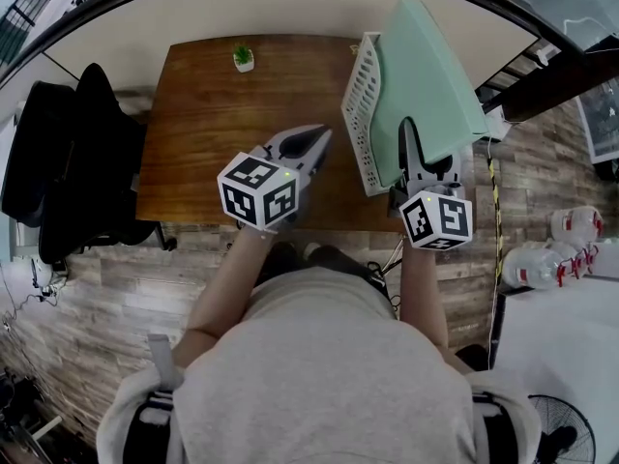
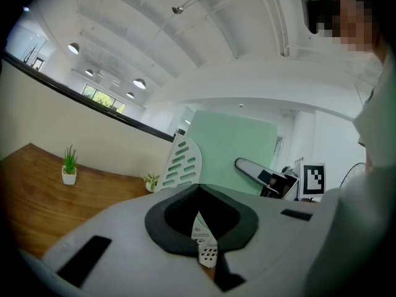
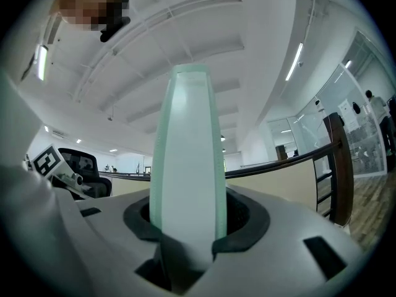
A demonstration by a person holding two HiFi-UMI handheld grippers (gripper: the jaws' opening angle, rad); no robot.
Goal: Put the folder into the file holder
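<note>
A pale green folder point(image 1: 430, 85) stands on edge at the table's right end, just right of the perforated wall of the white file holder point(image 1: 363, 104). Whether its lower edge rests inside the holder is hidden. My right gripper point(image 1: 410, 135) is shut on the folder's near edge. In the right gripper view the folder point(image 3: 189, 159) rises straight up between the pads of that gripper point(image 3: 187, 237). My left gripper point(image 1: 311, 143) hovers over the middle of the table, shut and holding nothing. From the left gripper point(image 2: 199, 218) I see the holder point(image 2: 182, 163) and the folder point(image 2: 238, 147) ahead.
The wooden table point(image 1: 208, 124) carries a small potted plant point(image 1: 243, 58) at its far edge. A black office chair point(image 1: 68, 162) stands to the left. Water bottles point(image 1: 566, 249) lie on the floor at the right, and a cable hangs near the table's right end.
</note>
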